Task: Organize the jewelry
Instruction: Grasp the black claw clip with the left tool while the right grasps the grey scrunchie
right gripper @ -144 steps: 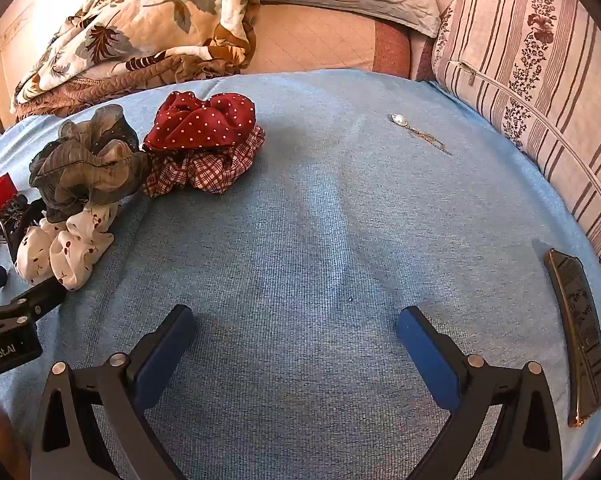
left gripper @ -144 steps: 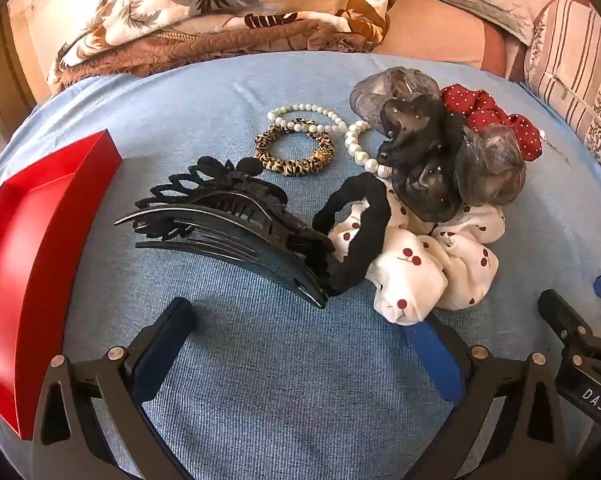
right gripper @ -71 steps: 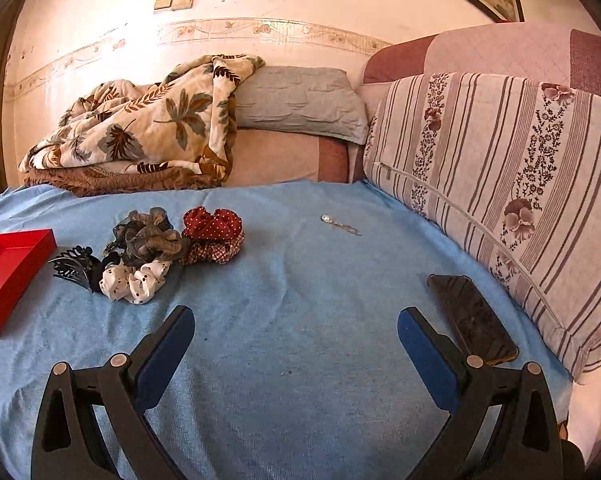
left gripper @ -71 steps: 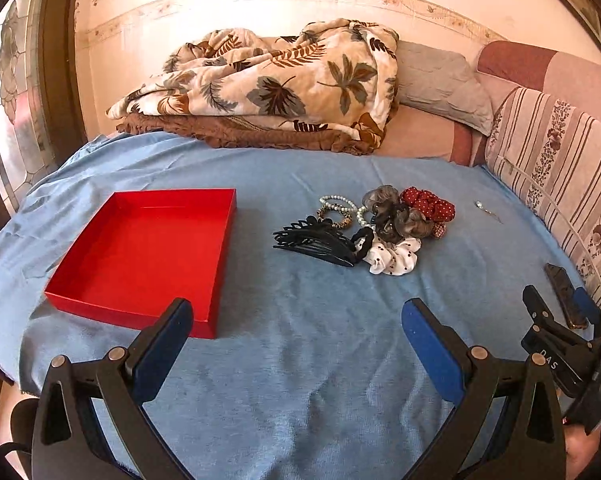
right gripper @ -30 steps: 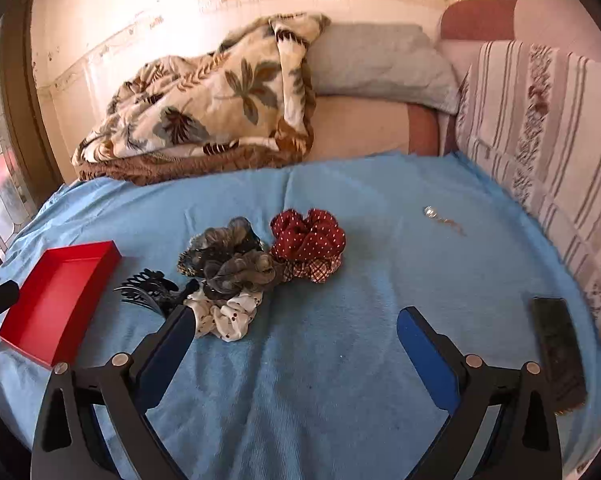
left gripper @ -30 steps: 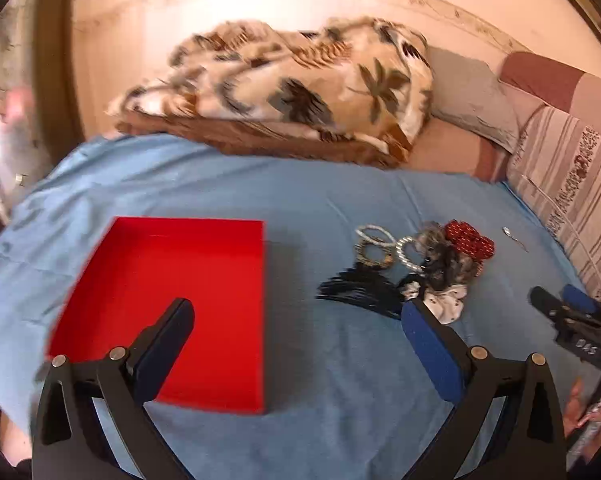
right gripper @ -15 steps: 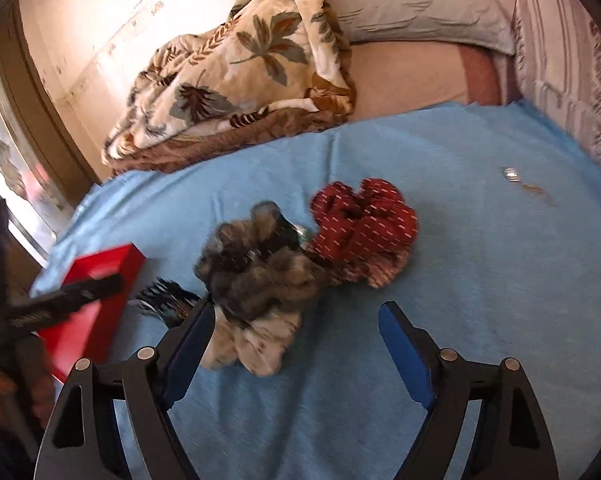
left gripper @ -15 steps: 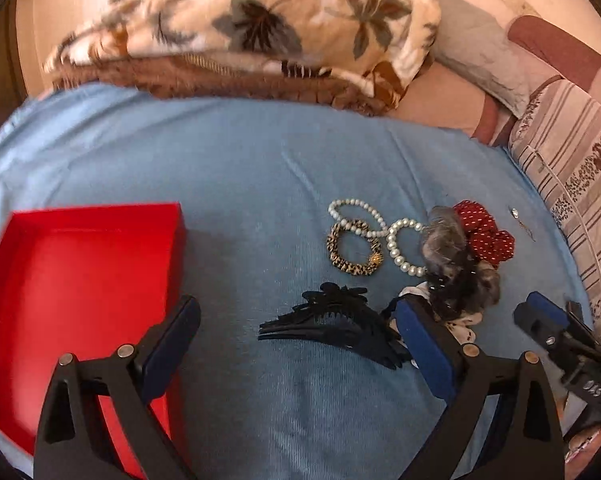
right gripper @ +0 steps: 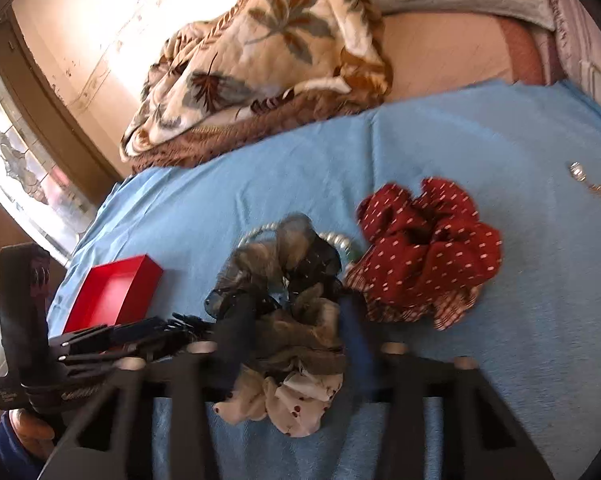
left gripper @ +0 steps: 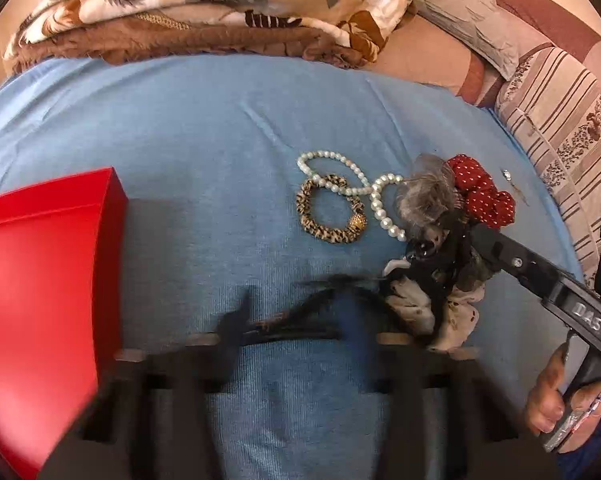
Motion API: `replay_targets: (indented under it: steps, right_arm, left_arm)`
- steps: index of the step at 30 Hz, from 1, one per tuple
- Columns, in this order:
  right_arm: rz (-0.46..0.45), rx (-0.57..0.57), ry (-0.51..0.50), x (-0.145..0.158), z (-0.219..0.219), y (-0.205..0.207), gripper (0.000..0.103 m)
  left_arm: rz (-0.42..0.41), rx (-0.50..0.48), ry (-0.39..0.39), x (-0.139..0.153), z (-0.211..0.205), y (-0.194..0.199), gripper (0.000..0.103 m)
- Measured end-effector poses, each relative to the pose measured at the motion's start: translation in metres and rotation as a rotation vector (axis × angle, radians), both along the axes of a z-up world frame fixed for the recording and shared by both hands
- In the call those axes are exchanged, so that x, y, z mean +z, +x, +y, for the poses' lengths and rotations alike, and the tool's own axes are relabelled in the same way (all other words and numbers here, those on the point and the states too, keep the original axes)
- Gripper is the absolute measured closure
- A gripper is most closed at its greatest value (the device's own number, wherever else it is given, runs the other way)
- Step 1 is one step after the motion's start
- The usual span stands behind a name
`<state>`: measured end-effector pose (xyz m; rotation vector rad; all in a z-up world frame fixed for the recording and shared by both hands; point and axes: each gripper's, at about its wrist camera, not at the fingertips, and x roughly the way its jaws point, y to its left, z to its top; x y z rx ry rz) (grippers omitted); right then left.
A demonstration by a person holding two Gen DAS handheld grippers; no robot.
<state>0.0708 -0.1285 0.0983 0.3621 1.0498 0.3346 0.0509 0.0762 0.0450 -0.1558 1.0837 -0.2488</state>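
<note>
Left gripper [left gripper: 292, 320], jaws just closing, pinches the black claw clip [left gripper: 300, 316], which lies just right of the red tray [left gripper: 40, 280]. Right gripper [right gripper: 292, 332], jaws also just closing, pinches the grey scrunchie [right gripper: 284, 280] atop the pile further right. Leopard bracelet [left gripper: 332, 208] and pearl strand [left gripper: 348, 180] lie beyond the clip.

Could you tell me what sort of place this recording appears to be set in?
Most likely a bedroom or living room at home: the work surface is a blue sheet spread over a bed or couch, with a folded leaf-print blanket and striped cushions along its edges.
</note>
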Motion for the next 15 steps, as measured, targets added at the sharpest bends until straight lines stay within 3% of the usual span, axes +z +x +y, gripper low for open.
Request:
replay_targets:
  steps: [2,5,15]
  right_arm:
    - [0.004,-0.001,0.014,-0.001,-0.001,0.000,0.090]
    - [-0.009,-0.005,0.026,0.005,-0.001,-0.005,0.095]
    - [-0.123,-0.002,0.048,0.048,0.005,-0.024,0.100]
  left_arm:
    - [-0.001,0.003,-0.030,0.003,0.002,-0.003,0.094]
    - [-0.023,-0.006,-0.014,0.006,-0.002,-0.011,0.098]
    - [-0.109,0.048,-0.106,0.044,0.025,-0.039,0.101]
